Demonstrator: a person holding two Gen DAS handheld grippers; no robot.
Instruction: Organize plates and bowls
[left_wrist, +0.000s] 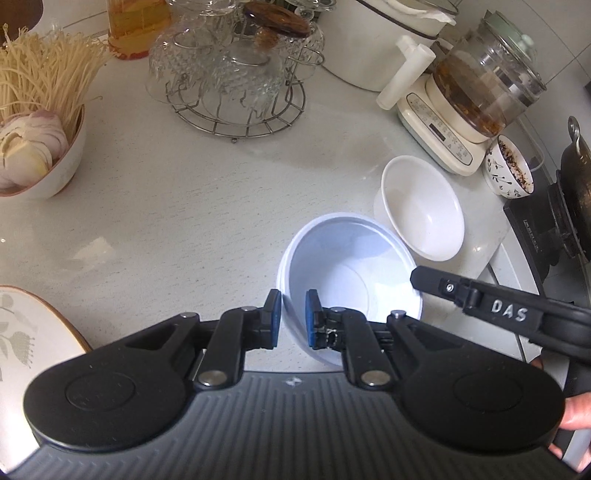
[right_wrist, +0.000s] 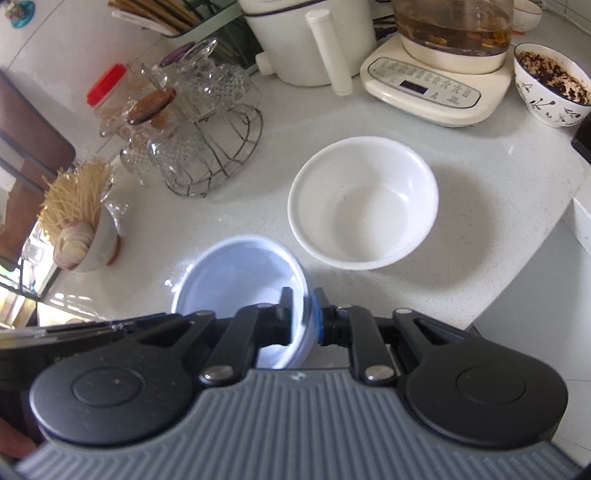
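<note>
1. My left gripper (left_wrist: 293, 319) pinches the near rim of the pale blue bowl (left_wrist: 354, 273), one pad inside, one outside.
2. My right gripper (right_wrist: 301, 317) clamps its opposite rim.
3. The bowl, smooth and round, sits over the speckled counter (left_wrist: 184, 206), beside a glossy white bowl (right_wrist: 364, 201).

Right tool (right_wrist: 300, 317) pinches blue bowl (right_wrist: 229, 277) rim

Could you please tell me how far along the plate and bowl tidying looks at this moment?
Nothing looks stacked yet. In hand: both the left gripper and right gripper pinch opposite sides of the bluish bowl, one finger inside its rim, one outside. Left: it is not nested in the white bowl beside it, and the patterned plate sits apart.
</note>
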